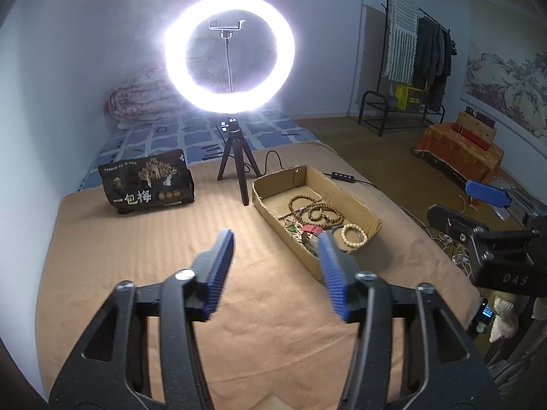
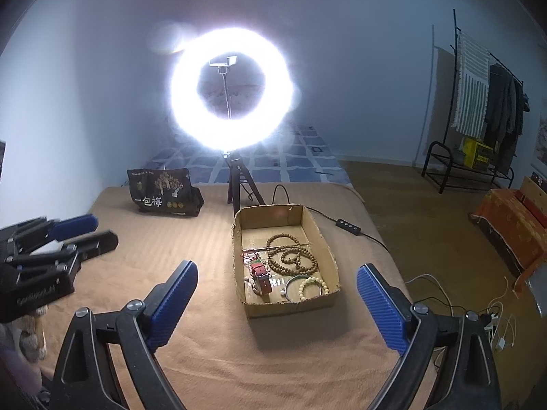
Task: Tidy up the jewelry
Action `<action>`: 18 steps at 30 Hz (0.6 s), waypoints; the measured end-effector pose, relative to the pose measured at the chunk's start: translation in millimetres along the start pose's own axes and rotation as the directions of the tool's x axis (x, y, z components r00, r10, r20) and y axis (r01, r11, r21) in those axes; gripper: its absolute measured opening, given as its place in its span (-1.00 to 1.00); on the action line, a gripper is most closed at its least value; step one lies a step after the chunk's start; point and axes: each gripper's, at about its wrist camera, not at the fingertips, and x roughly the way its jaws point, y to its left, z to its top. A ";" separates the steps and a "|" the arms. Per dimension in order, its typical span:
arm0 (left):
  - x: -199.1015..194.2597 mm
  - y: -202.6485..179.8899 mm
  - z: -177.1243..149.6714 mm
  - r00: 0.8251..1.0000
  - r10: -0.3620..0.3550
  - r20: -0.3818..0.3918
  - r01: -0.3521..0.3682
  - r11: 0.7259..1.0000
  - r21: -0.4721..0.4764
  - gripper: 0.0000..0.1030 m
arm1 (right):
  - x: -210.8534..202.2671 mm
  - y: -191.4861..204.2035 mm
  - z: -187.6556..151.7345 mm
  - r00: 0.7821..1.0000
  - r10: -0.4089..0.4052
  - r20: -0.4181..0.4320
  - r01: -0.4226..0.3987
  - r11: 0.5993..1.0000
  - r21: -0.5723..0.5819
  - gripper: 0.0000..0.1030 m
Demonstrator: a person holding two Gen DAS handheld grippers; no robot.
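The ribbed blue fingers (image 2: 174, 302) of the right gripper (image 2: 277, 302) and left gripper (image 1: 277, 270) stand apart, empty. The jewelry, brown wooden bead strings (image 2: 290, 256) among it, lies tangled in the shallow cardboard box (image 2: 294, 304); lifting one strand risks dragging its neighbours out.

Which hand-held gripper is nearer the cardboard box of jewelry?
Right hand-held gripper: open, directly in front of the cardboard box. Left hand-held gripper, open, sits off to the box's left.
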 end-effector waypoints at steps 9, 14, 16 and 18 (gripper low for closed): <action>-14.1 -6.4 -17.3 0.999 0.012 0.044 -0.015 0.999 0.048 0.55 | -2.7 3.4 -15.2 0.998 -0.045 0.039 0.044 0.998 0.035 0.99; -21.1 -6.2 -20.6 0.997 0.026 0.067 -0.031 0.997 0.068 0.93 | -3.8 7.2 -15.8 0.998 -0.038 0.047 0.037 0.999 0.029 0.99; -23.2 -7.4 -22.0 0.997 0.037 0.070 -0.043 0.996 0.075 0.96 | -5.3 10.0 -16.0 0.997 -0.045 0.058 0.044 0.999 0.019 0.99; -24.4 -7.8 -23.6 0.996 0.055 0.072 -0.061 0.995 0.079 0.99 | -6.0 12.6 -16.8 0.997 -0.043 0.060 0.043 0.999 0.012 0.99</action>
